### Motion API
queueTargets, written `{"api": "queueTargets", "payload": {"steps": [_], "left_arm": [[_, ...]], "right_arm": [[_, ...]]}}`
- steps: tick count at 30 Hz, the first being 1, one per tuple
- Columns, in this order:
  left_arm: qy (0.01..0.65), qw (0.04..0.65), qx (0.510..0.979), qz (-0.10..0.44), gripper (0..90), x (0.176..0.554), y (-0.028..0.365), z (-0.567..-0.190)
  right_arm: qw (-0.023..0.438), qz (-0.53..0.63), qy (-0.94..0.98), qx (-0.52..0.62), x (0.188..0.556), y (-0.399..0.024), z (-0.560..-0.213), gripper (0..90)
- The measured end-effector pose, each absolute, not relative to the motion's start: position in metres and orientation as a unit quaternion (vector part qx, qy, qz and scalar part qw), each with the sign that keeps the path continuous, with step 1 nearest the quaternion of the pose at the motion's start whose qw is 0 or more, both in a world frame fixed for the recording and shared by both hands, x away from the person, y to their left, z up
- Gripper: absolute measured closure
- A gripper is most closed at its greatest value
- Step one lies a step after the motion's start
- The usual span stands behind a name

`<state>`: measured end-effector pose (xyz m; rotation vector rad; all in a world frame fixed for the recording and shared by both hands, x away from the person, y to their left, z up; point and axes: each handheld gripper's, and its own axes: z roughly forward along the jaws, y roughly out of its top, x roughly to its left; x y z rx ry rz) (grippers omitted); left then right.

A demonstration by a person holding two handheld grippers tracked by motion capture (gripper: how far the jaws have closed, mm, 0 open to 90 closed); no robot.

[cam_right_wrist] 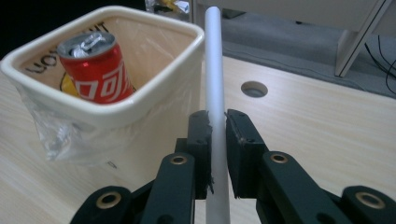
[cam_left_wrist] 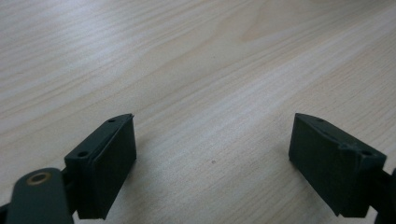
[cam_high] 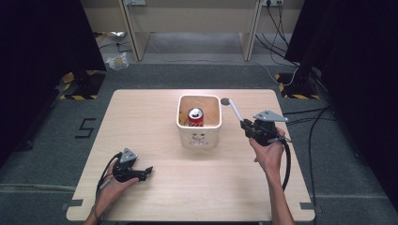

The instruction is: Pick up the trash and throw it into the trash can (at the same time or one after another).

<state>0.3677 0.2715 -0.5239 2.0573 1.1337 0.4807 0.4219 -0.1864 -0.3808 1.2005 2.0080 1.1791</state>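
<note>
At the left of the pale wood-grain table, the left gripper is held low in a hand whose forearm is cut off by the bottom edge of the high view; its jaws point toward the table's middle. In the left gripper view its two black, blocky pads are seen standing wide apart over bare wood, with nothing between them, their lower parts cropped by the frame.

At the table's middle stands a cream, square bin with rounded corners and a clear plastic liner. A red can is seen upright inside it, its base hidden by the bin's wall; the printing on the bin's front is too small to be read, and the lettering inside the bin is partly covered.

Right of the bin, a smooth white tube is clamped between the jaws of the right gripper, which is held raised above the table in a hand with the forearm entering from below. The tube is tilted up and away toward a round hole in the table, just beside the bin's rim without a visible touch. In the right gripper view the tube is cut off at the bottom edge, and its far end is lost against the pale background.
</note>
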Motion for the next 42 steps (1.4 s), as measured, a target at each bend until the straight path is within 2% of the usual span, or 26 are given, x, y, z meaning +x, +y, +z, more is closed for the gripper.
{"api": "queueTargets", "payload": {"steps": [14,42], "left_arm": [[0.44,0.363,0.8,0.187,14.1,0.368,0.272,-0.524],[0.44,0.364,0.799,0.187,14.1,0.368,0.272,-0.524]], "right_arm": [[0.264,0.448,0.742,0.423,0.439,-0.165,-0.346,80.5],[0.247,0.449,0.761,0.398,0.467,-0.117,-0.327,80.4]]}}
